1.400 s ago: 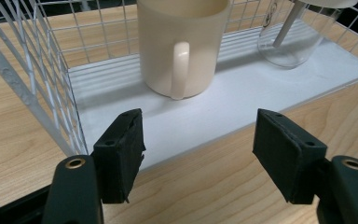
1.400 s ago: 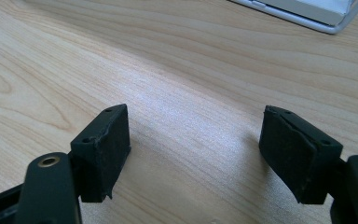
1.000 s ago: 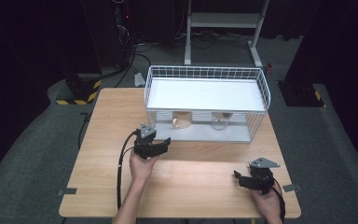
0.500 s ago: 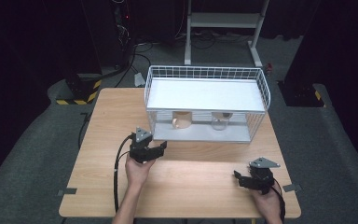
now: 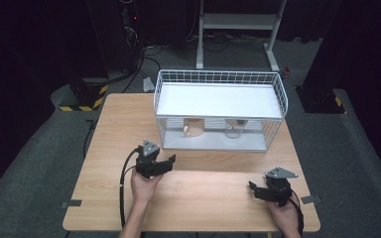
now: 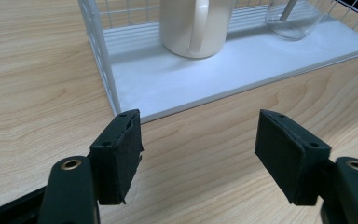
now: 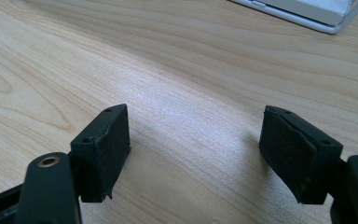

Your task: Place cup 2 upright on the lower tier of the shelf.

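Cream ceramic mug (image 6: 196,25) with its handle turned toward the left gripper's camera stands on the lower white shelf of the white wire rack (image 5: 220,79), at the left of that shelf; in the high view the mug (image 5: 194,127) sits under the rack's upper white shelf. Beside it, to the right and apart from it, stands a clear glass vessel (image 6: 292,18) with a white stick in it.

Left gripper (image 5: 164,165) is held over the light wooden table (image 5: 114,129) just in front of the rack's left end, jaws spread wide and empty, pointing at the mug. Right gripper (image 5: 258,191) rests near the table's front right corner, jaws also wide apart, nothing between them.
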### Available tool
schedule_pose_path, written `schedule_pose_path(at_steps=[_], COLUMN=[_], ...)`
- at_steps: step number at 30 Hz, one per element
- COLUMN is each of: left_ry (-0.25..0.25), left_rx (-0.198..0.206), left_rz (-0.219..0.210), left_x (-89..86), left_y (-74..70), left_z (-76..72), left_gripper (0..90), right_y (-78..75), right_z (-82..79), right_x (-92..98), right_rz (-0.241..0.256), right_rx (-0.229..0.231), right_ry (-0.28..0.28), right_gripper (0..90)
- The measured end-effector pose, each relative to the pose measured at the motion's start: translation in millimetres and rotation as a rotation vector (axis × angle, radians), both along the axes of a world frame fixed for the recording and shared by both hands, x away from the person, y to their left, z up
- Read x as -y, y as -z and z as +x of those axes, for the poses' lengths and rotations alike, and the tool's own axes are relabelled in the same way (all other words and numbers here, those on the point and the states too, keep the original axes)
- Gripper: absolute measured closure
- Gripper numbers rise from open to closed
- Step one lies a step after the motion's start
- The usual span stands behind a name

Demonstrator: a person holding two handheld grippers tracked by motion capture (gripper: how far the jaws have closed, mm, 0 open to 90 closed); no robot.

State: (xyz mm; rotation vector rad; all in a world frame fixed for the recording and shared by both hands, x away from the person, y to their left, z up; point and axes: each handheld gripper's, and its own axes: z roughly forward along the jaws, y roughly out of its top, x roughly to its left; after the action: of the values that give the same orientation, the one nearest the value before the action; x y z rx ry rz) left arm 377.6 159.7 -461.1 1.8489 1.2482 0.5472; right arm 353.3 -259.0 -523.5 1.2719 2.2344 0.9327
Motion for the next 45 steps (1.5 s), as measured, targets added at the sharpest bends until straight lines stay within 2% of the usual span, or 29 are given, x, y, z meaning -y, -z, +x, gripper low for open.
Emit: schedule_pose_path(at_steps=[7,14,25,45], left_ry=[0.005,0.003,-0.018,-0.043], left_rx=[0.001,0.001,0.007,-0.021], left_rz=[0.020,0.023,0.039,0.027], left_x=[-1.0,-1.1,-4.5,-10.8], left_y=[-0.3,1.3,5.1,19.3], left_z=[-6.4,-12.4,-21.2,-32.2], left_gripper=[31.6,31.3,29.7,29.5], right_y=[0.0,0.0,0.0,0.0], right_z=[0.0,0.0,0.0,0.0], right_x=[0.0,0.0,0.0,0.0], right_rz=[0.000,0.000,0.000,0.000], right_rx=[0.000,0.000,0.000,0.000], right_ry=[0.000,0.000,0.000,0.000], right_gripper=[24.7,24.7,24.7,24.7])
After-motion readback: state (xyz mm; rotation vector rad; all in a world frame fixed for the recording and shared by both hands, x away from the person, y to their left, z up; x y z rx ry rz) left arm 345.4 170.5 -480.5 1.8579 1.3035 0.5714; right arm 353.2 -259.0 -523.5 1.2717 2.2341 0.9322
